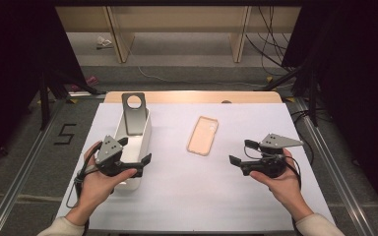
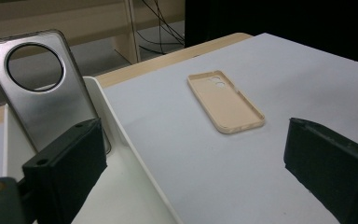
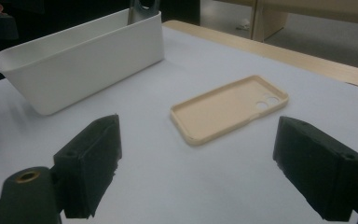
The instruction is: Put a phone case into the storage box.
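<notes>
- A white oblong bin (image 1: 145, 132) stands on the left part of the tabletop (image 1: 177, 196), its long side running away from the person.
- Inside it a grey phone case (image 1: 134, 113) with a large round camera hole leans upright against the far end wall, its top rising above the rim; the rest of the bin's floor, as seen in the left gripper view, is bare.
- A beige phone case (image 1: 203, 135) lies flat, hollow side up, near the middle of the tabletop, well apart from the bin, with its two small camera holes at the far end.
- The left gripper (image 1: 137, 157) is held over the near end of the bin with its jaws spread wide and nothing between them; in the left gripper view one jaw hangs over the bin's inside and the other over the white surface beside it.
- The right gripper (image 1: 241, 152) hovers to the right of the beige case, jaws wide apart and empty, pointing toward the case and the bin.
- A white sheet covers the tabletop; a strip of bare wood shows along the far edge.
- Open white surface lies between the bin and the beige case, between the two grippers, and along the near edge.
- Metal rails run along the floor at both sides of the table.
</notes>
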A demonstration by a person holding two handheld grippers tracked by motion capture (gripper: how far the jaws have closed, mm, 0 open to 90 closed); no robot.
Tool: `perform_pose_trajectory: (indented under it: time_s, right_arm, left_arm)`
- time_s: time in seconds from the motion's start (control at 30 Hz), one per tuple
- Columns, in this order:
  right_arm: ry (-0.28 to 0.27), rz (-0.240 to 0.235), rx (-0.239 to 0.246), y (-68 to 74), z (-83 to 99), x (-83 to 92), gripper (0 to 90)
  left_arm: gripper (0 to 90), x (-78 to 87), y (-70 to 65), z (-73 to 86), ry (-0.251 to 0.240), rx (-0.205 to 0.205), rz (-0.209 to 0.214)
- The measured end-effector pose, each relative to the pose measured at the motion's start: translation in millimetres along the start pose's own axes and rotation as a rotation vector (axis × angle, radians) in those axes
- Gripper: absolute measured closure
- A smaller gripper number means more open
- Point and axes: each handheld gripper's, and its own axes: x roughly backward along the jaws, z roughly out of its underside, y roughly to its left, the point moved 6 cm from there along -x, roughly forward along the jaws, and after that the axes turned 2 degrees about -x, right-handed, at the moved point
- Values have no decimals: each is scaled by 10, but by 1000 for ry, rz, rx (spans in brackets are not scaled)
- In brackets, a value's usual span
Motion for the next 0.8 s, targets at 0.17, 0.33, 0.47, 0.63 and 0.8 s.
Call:
perform_pose_trajectory:
  time_s: [0.17,0.33,0.47,0.63,0.8]
  right_arm:
    - [30,-6,18,14,-61,-172,301]
    - [115,2,79,25,-111,-427,693]
    - [207,6,102,24,-151,-680,900]
    - [328,42,108,1,-119,-1112,900]
    - [422,89,99,-67,-10,-1424,900]
  left_arm:
    - [56,-8,-14,10,1,-1,1]
    - [58,-22,-27,20,8,-5,0]
    - [59,-29,-34,19,9,-8,1]
    - [61,-26,-24,30,13,-2,-1]
    - [63,-19,-22,19,9,-3,-4]
